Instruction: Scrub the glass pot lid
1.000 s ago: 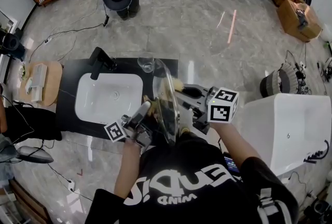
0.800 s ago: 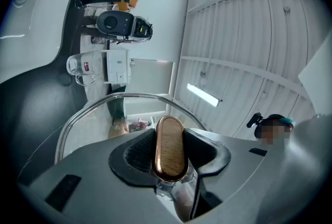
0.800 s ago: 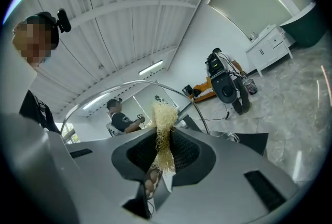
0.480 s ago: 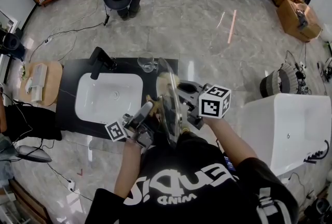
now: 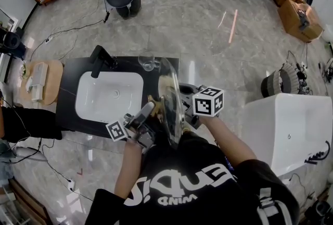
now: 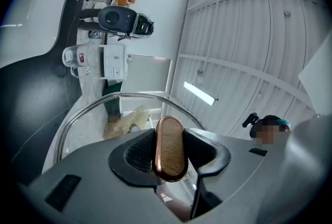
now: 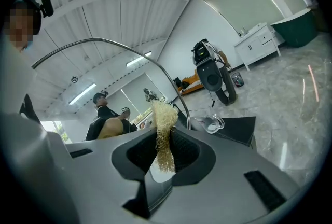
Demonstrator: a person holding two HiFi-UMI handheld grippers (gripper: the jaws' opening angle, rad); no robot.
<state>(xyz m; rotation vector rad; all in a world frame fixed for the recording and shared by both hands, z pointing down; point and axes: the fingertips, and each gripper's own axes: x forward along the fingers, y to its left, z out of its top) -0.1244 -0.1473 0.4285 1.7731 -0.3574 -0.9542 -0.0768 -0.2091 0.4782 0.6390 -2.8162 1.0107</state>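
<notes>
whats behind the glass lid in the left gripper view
Through the lid a pale fibrous scrubber shows on its far side. Whatever holds the scrubber is covered by the left gripper.

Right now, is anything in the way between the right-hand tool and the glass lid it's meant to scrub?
Nothing visible. The right tool is clamped on a straw-coloured scrubber, whose tip seems to lie right against the glass lid. The left tool holds the lid by its wooden handle.

Head view steeply down from above; gripper views close-up, opposite sides of glass lid [image 5: 171, 107]
</notes>
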